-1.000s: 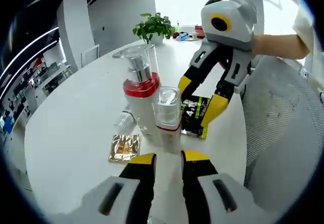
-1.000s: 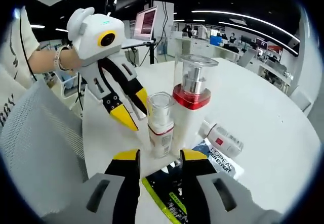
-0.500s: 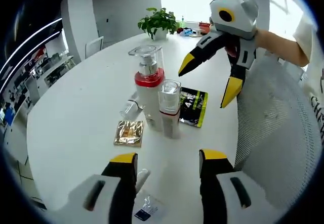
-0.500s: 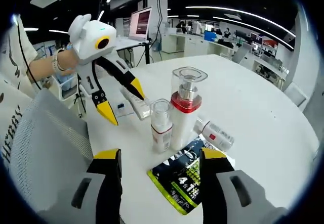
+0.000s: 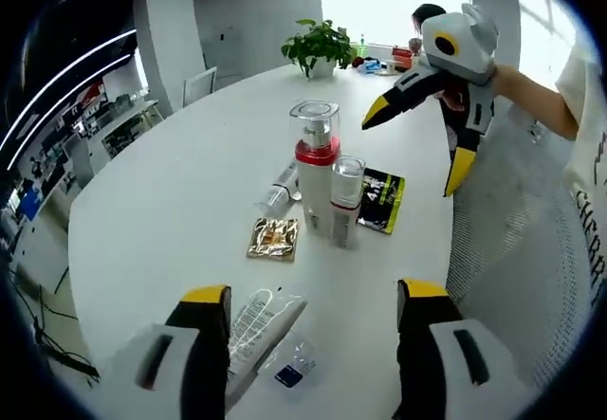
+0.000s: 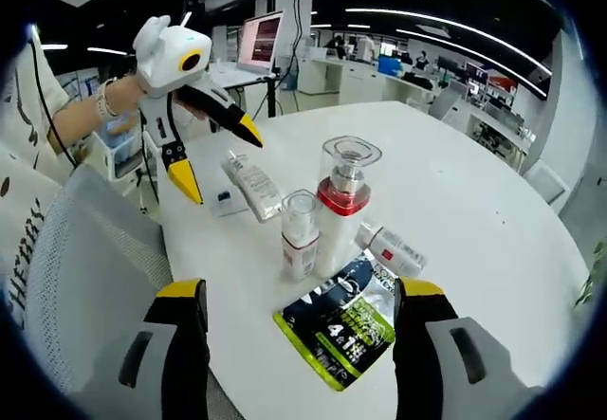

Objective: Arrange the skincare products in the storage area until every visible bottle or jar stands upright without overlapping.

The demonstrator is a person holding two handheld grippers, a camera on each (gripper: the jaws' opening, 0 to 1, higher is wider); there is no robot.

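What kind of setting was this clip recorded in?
Probably an open-plan office: a round white table beside a mesh chair, a lit computer monitor behind, rows of desks under strip lights, and a potted plant.

left gripper [image 5: 313,297]: bottom centre of the left gripper view, jaws spread wide, nothing between them
right gripper [image 6: 299,292]: bottom centre of the right gripper view, jaws wide apart, gripping nothing
forearm [image 5: 536,93]: bare, upper right, behind the right gripper

Small bottle [image 5: 278,192] behind pump bottle [image 5: 314,169]
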